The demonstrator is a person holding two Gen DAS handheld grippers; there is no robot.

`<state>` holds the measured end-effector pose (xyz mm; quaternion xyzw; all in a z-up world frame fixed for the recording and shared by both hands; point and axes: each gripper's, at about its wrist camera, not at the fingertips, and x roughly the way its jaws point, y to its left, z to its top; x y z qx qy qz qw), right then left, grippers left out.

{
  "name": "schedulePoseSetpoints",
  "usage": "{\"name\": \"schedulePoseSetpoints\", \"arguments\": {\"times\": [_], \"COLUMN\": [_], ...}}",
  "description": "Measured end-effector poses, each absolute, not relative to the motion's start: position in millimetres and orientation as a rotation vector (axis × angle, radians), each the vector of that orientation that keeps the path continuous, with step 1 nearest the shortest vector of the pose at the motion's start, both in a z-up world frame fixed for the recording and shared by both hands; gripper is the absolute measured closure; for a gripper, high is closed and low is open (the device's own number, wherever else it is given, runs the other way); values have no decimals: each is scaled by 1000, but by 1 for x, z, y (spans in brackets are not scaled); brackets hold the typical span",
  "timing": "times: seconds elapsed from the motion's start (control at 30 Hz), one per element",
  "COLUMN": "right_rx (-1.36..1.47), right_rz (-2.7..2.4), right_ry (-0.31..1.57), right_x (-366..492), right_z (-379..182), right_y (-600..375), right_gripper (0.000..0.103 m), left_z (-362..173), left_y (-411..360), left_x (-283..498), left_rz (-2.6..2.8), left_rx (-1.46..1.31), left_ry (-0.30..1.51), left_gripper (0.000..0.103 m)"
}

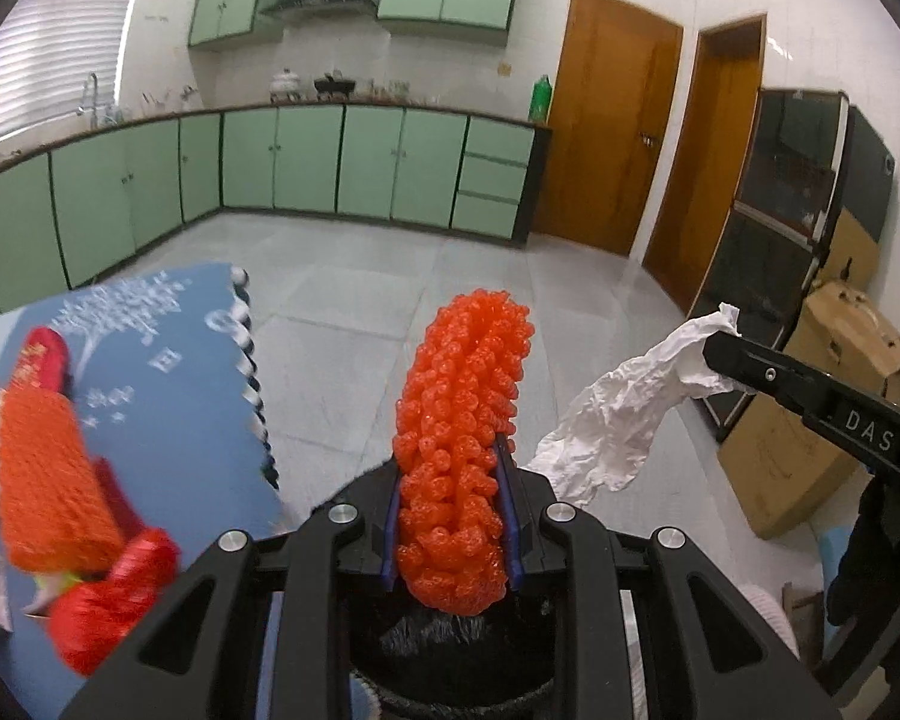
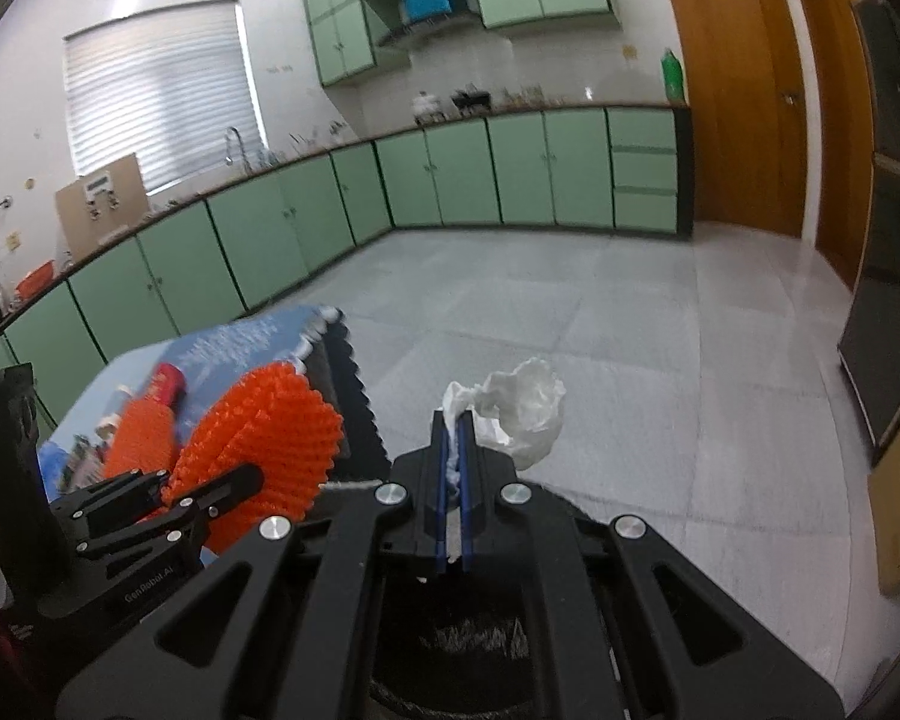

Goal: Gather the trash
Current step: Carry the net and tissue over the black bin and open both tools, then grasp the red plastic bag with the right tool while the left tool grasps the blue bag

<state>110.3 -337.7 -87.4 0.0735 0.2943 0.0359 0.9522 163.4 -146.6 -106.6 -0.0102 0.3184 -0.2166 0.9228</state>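
Left gripper (image 1: 453,462) clamps the orange bumpy sponge (image 1: 465,420); right gripper (image 2: 455,420) is clenched on crumpled white tissue (image 2: 525,414), both above the floor (image 2: 570,330).

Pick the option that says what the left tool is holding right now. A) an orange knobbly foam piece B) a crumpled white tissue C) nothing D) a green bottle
A: the left tool is shut on the orange knobbly foam piece; the white tissue is in the right tool.
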Motion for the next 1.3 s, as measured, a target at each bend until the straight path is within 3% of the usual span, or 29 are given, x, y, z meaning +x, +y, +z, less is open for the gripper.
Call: {"name": "schedulePoseSetpoints", "arguments": {"times": [0.23,0.3,0.37,0.43,0.47,0.57,0.73,0.93,1.3], "right_rx": [172,182,189,188,188,188,170,158,82], "right_rz": [64,57,48,34,29,18,17,102,339], "right_ry": [671,689,699,699,696,686,636,573,530], "right_x": [127,131,134,133,131,130,118,105,97], "right_z": [-116,-121,-122,-123,-123,-116,-101,-79,-76], "right_y": [-341,-343,-345,-347,-346,-345,-331,-281,-160], "right_gripper": [97,95,88,69,64,58,31,13,12], "left_z": [-133,-135,-136,-134,-134,-128,-107,-82,-76], "left_y": [-163,-163,-161,-156,-155,-147,-116,-47,60], "left_x": [174,174,175,173,173,165,143,110,70], "left_rz": [-454,-458,-460,-463,-464,-461,-402,-252,15], "left_rx": [-1,-5,-10,-21,-25,-22,6,-3,-48], "left_ry": [728,737,743,741,738,724,647,572,539], "left_gripper": [76,68,62,50,46,46,42,36,34]}}
